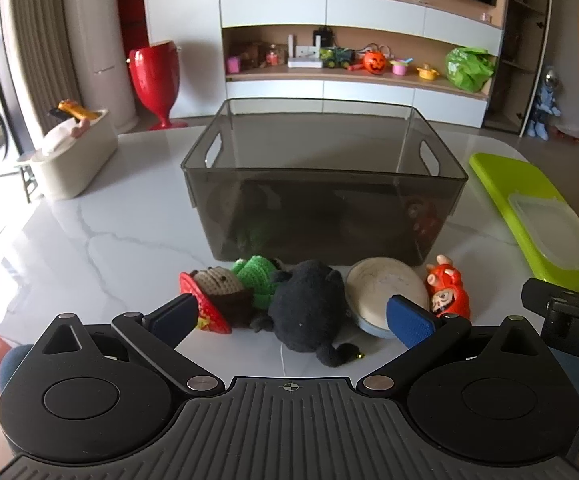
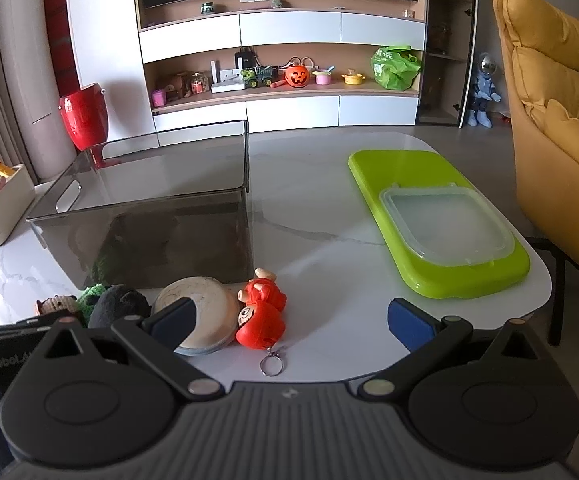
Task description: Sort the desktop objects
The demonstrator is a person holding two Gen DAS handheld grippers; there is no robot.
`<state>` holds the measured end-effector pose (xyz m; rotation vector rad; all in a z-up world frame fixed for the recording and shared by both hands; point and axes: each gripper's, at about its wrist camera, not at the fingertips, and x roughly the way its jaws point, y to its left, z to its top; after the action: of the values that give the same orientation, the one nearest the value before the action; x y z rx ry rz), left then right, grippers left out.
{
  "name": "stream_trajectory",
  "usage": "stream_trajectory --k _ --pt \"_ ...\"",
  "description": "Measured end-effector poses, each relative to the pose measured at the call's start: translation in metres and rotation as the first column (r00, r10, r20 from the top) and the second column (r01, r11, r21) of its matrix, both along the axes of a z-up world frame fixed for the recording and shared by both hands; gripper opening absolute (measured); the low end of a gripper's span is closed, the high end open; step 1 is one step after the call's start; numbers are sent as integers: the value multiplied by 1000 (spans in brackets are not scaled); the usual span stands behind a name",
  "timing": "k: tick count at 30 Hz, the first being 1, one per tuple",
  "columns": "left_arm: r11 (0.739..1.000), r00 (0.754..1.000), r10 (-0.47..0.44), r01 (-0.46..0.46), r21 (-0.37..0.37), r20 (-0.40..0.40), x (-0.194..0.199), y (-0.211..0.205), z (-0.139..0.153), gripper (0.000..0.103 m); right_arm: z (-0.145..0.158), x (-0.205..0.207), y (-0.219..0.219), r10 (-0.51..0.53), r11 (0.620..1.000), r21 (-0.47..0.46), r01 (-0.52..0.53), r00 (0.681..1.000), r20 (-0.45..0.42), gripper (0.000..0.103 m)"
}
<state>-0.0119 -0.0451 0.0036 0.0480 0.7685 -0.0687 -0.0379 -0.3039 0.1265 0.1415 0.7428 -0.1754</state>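
A dark see-through bin (image 1: 321, 184) stands on the marble table; it also shows in the right wrist view (image 2: 149, 216). In front of it lie a crochet doll with a red hat (image 1: 213, 296), a green crochet toy (image 1: 255, 280), a black plush (image 1: 309, 312), a round cream bowl (image 1: 385, 292) and a red figure keychain (image 1: 447, 292). My left gripper (image 1: 291, 316) is open, its fingers either side of the black plush. My right gripper (image 2: 291, 318) is open and empty, just behind the red keychain (image 2: 261, 316) and the bowl (image 2: 199, 308).
A green tray (image 2: 437, 208) with a clear lid (image 2: 445, 224) lies at the table's right. A cream box (image 1: 75, 156) sits at the back left. A yellow chair (image 2: 557, 120) stands to the right. A shelf unit (image 1: 353, 40) lies beyond.
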Motion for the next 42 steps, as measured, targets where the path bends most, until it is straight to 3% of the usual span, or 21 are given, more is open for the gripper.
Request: stream_trajectory --k 30,34,37,40,42 --pt "1000 999 -3 3 -2 -36 3 8 -8 103 -6 5 6 4 1000 2 -4 1000 -21 103" --pt "999 993 -50 48 -16 -104 19 26 -18 103 -5 12 4 0 1000 23 0 1000 -13 103" --pt "996 977 -72 61 -59 -200 42 50 -31 103 -15 25 5 76 996 46 -75 997 -12 103" --pt "993 956 -42 7 -120 -289 67 79 -44 103 -24 39 6 152 986 69 -151 988 -14 103" --pt "983 945 12 -71 -170 -326 82 103 -53 103 -38 57 11 218 973 96 -210 973 -82 103"
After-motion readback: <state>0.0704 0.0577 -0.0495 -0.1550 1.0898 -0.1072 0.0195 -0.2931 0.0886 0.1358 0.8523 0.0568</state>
